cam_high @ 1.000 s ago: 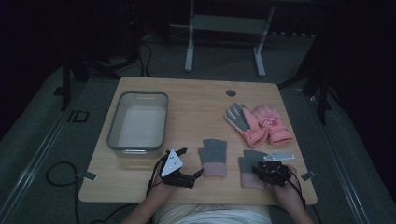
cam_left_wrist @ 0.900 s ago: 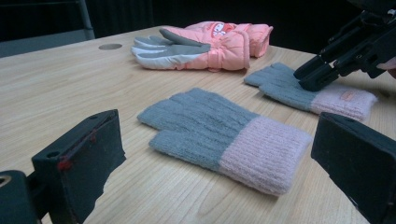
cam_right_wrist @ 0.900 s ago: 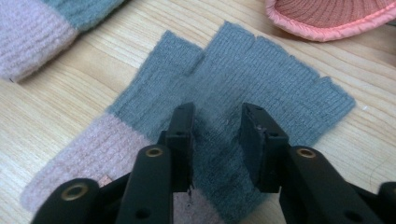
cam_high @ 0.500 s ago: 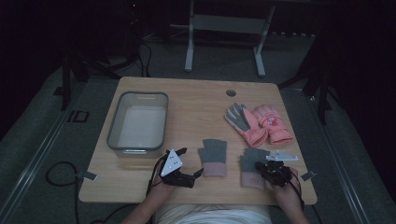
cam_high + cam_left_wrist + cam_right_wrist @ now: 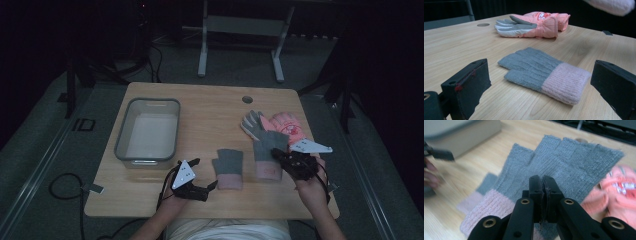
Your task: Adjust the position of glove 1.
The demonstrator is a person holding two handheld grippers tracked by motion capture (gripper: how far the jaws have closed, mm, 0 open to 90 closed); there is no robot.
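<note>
Above table now: lifted glove [image 5: 267,152]

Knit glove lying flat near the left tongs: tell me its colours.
The knit glove has a grey body and a pale pink ribbed cuff, clearest in the left gripper view.

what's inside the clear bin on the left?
The clear bin looks empty in the high view: only its pale floor shows, no glove in it. The near wall hides a thin strip of the floor behind its rim. Both knit gloves lie outside, one on the table.
</note>
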